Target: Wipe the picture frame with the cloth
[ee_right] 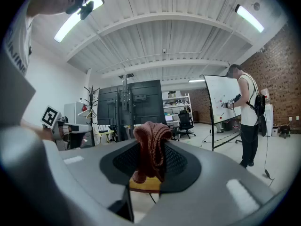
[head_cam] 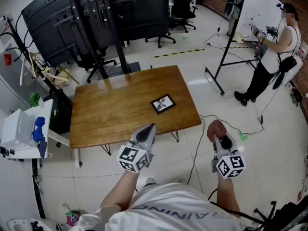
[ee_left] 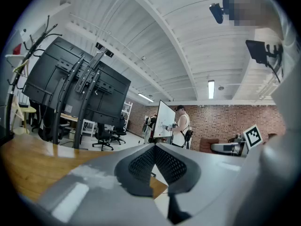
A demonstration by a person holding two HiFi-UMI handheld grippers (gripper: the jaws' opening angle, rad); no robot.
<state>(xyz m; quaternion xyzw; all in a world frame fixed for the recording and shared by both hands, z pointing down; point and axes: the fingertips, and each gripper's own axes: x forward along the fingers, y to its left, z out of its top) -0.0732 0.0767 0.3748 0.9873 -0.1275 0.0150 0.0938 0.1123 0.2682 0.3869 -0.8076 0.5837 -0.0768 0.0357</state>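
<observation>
holding the left gripper shut, jaws together with nothing between. clamping a reddish knitted cloth in the right gripper, bunched up between the jaws. seeing the picture frame from the head view only, flat on the wooden table toward its right side, apart from both grippers. reading the jaws plainly in the gripper views alone.
</observation>
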